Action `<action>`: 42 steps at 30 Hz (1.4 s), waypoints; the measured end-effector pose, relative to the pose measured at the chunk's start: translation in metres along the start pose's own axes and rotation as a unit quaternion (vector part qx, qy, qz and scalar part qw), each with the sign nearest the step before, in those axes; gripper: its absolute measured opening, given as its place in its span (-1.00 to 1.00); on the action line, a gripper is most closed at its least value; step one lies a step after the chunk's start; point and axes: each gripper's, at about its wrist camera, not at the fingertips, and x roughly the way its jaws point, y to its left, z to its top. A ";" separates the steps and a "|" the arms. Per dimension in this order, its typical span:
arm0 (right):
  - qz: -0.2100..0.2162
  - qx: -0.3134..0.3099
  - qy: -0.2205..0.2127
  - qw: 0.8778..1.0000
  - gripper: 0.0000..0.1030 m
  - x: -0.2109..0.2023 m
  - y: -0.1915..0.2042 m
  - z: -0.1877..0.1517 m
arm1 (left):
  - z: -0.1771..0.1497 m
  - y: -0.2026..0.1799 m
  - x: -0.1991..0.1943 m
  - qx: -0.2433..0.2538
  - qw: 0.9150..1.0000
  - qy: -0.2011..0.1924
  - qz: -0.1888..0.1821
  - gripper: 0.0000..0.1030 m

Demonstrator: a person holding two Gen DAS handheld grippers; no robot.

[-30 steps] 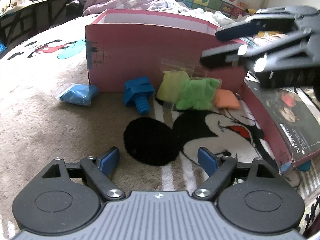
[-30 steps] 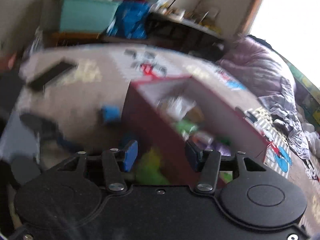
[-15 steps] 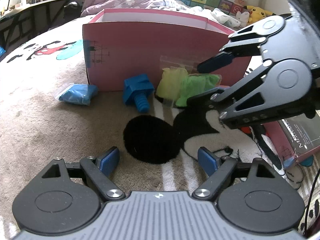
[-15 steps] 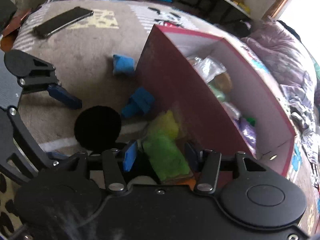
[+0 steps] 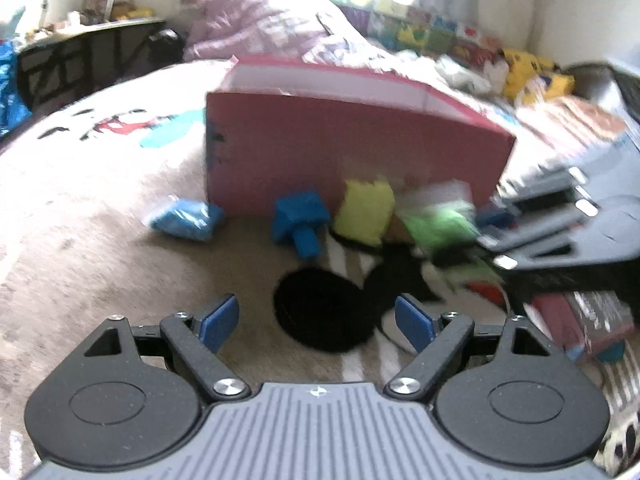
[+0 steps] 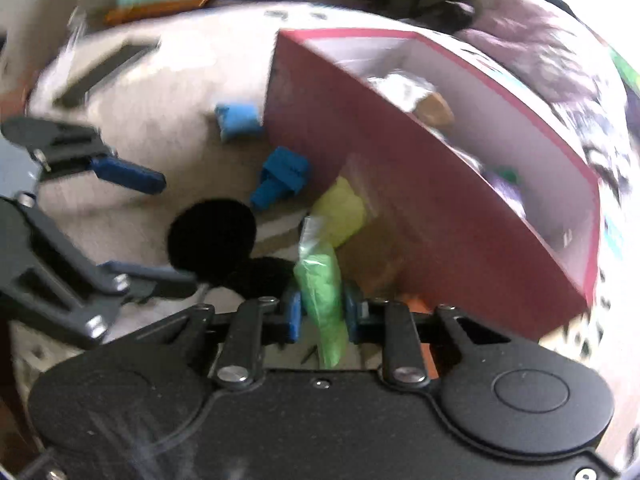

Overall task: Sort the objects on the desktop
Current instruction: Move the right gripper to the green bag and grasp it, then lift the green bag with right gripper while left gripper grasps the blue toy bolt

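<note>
On the cartoon rug (image 6: pixel 132 120), the right gripper (image 6: pixel 320 312) pinched the green bag (image 6: pixel 320 280), its long axis pointing toward the near pink box (image 6: pixel 420 208), while the left gripper (image 5: pixel 316 320) stood open.

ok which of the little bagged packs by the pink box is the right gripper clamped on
The green bag. The right gripper pinches it between its blue pads, while the yellow bag and the blue bag lie untouched on the rug beside the pink box.
</note>
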 end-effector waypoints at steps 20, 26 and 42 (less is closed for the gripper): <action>0.127 0.341 -0.139 0.921 -0.68 -0.014 0.019 -0.122 | 0.027 0.012 0.051 -0.004 0.999 -0.047 -0.017 0.36; 0.156 0.368 -0.180 0.899 -0.68 -0.012 0.012 -0.140 | 0.034 -0.004 0.075 0.031 0.999 -0.026 0.001 0.17; 0.172 0.375 -0.186 0.891 -0.57 0.000 0.005 -0.128 | 0.038 -0.010 0.074 0.034 0.998 0.018 0.046 -0.12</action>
